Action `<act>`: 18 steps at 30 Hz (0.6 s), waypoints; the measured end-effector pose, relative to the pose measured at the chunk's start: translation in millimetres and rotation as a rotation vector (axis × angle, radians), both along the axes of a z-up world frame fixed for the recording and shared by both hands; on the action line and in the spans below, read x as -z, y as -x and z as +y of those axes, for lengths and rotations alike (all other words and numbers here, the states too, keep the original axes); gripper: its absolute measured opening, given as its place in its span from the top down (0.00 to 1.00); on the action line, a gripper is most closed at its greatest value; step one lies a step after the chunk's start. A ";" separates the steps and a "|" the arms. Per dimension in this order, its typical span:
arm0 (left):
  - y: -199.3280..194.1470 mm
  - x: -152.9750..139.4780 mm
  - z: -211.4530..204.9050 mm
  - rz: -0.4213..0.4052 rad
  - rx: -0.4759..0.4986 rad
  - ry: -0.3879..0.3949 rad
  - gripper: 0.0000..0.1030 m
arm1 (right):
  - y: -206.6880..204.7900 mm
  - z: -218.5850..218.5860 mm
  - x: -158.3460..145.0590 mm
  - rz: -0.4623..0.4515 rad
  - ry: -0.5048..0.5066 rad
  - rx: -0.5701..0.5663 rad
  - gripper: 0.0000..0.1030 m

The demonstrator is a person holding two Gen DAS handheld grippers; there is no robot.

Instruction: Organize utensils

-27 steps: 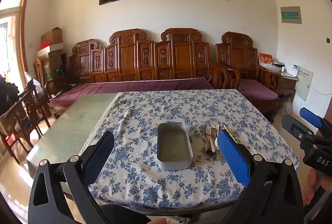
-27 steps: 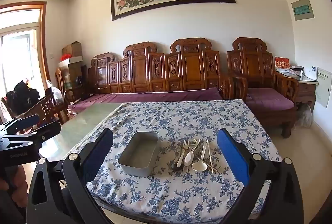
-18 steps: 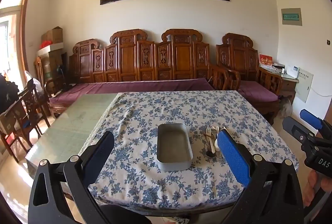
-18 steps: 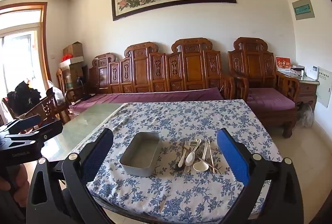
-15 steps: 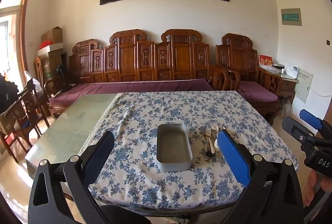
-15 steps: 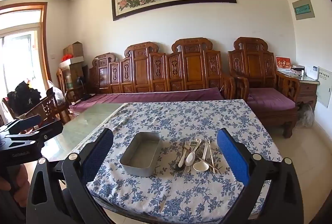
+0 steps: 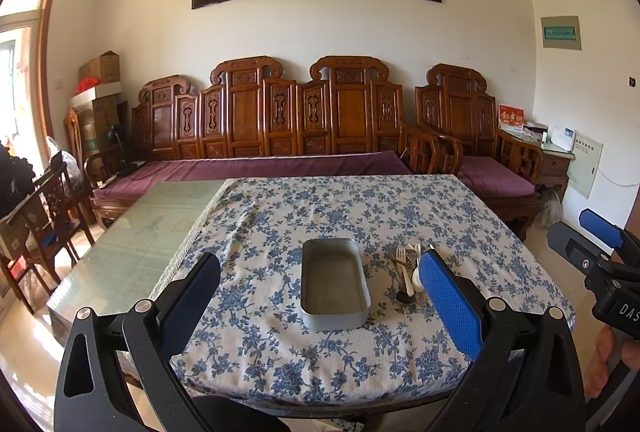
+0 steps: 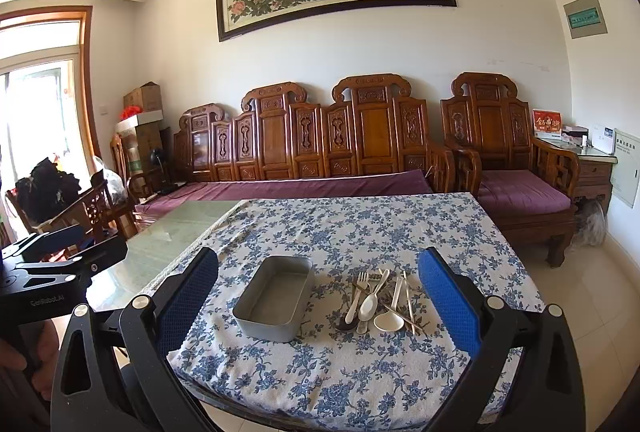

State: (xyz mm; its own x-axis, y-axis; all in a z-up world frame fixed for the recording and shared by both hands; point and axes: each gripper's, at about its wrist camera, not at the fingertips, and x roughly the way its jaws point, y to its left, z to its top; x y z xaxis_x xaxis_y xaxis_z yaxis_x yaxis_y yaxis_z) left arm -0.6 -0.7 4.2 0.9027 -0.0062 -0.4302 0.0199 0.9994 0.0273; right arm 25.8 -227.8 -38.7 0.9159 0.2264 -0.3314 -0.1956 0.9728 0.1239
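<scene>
While both claws, left claw (image 7: 320, 296) and right claw (image 8: 318, 294), remain wide open and empty, utensils (image 8: 376, 302) lie untouched beside the tray (image 8: 274, 302), unsorted.

Utensil pile (image 7: 408, 274) partly behind the left gripper's blue pad (image 7: 450, 306); individual pieces there indistinguishable.

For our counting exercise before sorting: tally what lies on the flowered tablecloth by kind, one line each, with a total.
Metal tray: 1
Fork: 1 clearly seen
Spoons: 3 (two pale, one dark)
Chopsticks: overlapping, count unclear
Total: 5, chopsticks aside
</scene>
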 end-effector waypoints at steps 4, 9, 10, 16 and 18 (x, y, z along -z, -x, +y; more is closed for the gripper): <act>-0.1 0.2 -0.2 0.001 0.000 0.001 0.06 | 0.0 -0.3 -0.2 0.000 -0.001 0.000 0.02; 0.0 0.2 0.2 -0.001 0.002 0.002 0.06 | 0.9 -1.5 0.1 0.000 -0.002 -0.001 0.02; -1.7 1.7 1.9 -0.002 0.002 0.002 0.06 | 1.2 -1.8 0.2 -0.001 -0.003 -0.001 0.02; -2.4 7.2 0.6 -0.007 0.006 0.006 0.06 | 1.8 6.0 -5.1 -0.004 -0.003 -0.002 0.02; -2.1 7.5 0.3 -0.008 0.007 0.006 0.06 | 5.3 8.2 -7.7 -0.005 -0.003 -0.002 0.02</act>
